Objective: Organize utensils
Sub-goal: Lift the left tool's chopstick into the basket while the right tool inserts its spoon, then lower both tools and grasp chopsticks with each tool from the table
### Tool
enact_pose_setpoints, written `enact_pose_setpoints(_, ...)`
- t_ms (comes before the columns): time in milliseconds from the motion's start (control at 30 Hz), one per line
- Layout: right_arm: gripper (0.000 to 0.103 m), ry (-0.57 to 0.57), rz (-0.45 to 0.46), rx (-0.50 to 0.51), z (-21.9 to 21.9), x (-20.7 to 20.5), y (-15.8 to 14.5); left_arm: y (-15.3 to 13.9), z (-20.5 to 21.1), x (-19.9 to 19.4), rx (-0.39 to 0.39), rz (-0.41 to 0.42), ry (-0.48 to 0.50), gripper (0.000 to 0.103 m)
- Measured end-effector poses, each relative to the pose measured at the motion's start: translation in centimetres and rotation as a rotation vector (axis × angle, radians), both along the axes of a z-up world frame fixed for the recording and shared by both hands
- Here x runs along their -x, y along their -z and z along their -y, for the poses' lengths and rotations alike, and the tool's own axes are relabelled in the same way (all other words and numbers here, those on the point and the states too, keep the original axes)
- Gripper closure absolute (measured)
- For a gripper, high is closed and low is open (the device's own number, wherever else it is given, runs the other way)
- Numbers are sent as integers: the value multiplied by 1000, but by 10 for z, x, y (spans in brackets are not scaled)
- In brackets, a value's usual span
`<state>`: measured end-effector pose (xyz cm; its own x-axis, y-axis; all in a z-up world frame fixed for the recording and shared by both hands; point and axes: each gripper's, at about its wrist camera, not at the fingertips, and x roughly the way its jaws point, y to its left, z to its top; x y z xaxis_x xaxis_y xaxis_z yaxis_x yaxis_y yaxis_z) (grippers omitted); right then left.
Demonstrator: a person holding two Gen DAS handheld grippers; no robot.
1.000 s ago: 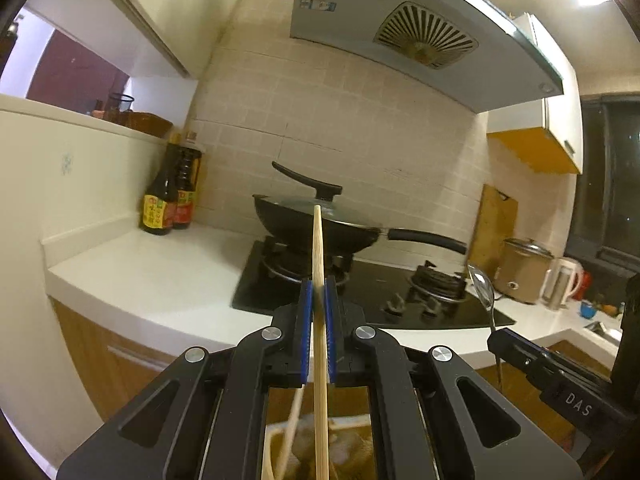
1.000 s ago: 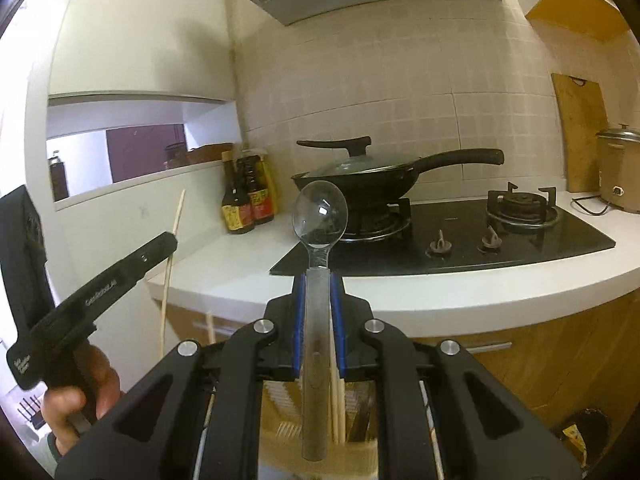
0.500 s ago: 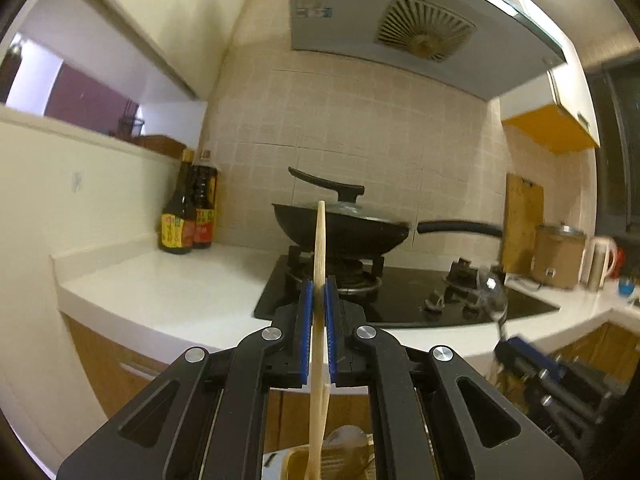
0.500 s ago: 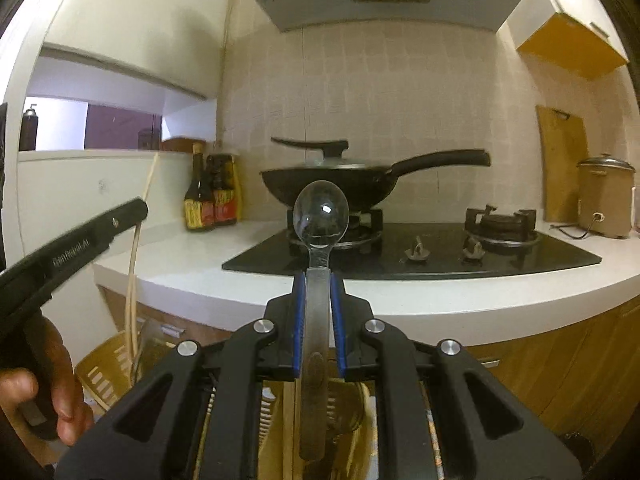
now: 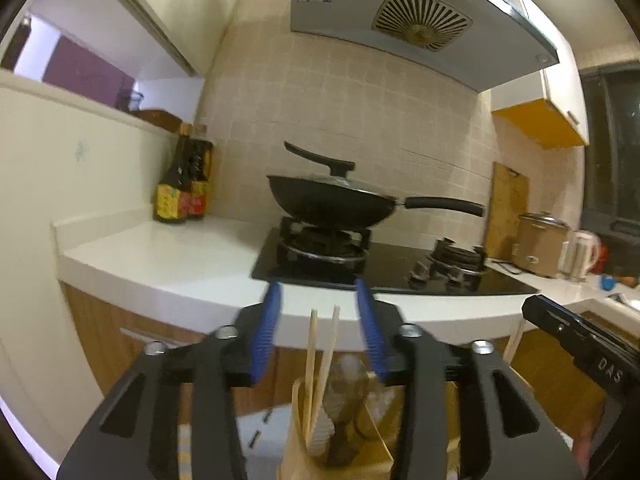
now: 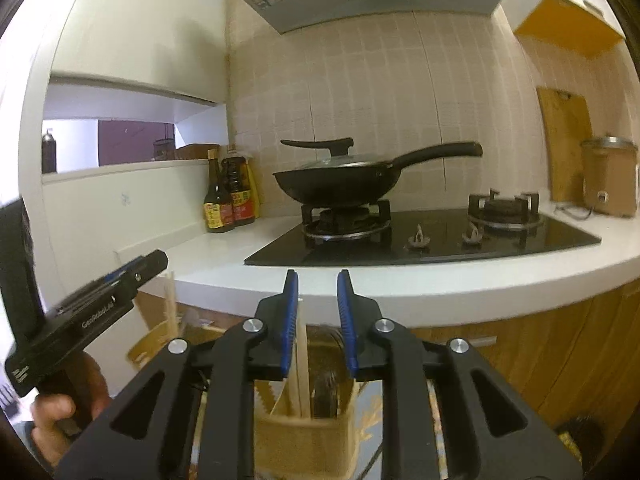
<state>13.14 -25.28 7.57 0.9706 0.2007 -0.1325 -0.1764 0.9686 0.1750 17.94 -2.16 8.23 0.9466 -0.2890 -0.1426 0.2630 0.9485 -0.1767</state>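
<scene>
My left gripper is open and empty, just above a tan utensil holder. Two wooden chopsticks stand upright in the holder between the blue pads, free of them. A metal spoon also stands in the holder. My right gripper is open and empty above the same holder, which holds chopsticks and a spoon. The left gripper also shows at the left of the right wrist view, and the right gripper at the right of the left wrist view.
A white counter with a black gas hob lies ahead. A lidded black wok sits on the left burner. Sauce bottles stand at the wall. A rice cooker and cutting board stand at the right.
Both grippers have opened and dropped lower. The chopstick has left the left gripper and the spoon the right gripper; both now stand in the holder.
</scene>
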Motion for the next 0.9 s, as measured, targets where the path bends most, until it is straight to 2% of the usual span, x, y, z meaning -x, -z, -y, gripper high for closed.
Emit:
enact_pose_setpoints(33, 73, -2, -13, -5, 4, 6, -1, -1, -5, 2, 16, -14, 21, 53)
enact_pose_setpoints(67, 59, -2, -20, -6, 6, 12, -2, -2, -13, 6, 39, -34, 49, 48)
enact_pose_setpoints(133, 44, 20, -48, 14, 8, 26, -2, -1, -22, 14, 55, -60, 77, 37)
enact_pose_setpoints(233, 44, 35, -92, 54, 7, 44, 0, 2, -34, 36, 58, -86, 90, 28)
enact_pose_setpoints(367, 43, 43, -200, 117, 3, 70, 9, 10, -38, 62, 33, -159, 130, 26)
enact_pose_setpoints(567, 41, 30, -409, 128, -2, 89, 34, 37, -25, 99, -83, -308, 148, 26)
enact_pose_setpoints(767, 36, 39, -605, 125, -6, 95, 65, 52, -9, 125, -204, -369, 147, 26)
enact_pose_setpoints(900, 34, 27, -690, 147, -13, 101, 81, 64, 1, 141, -290, -424, 142, 26)
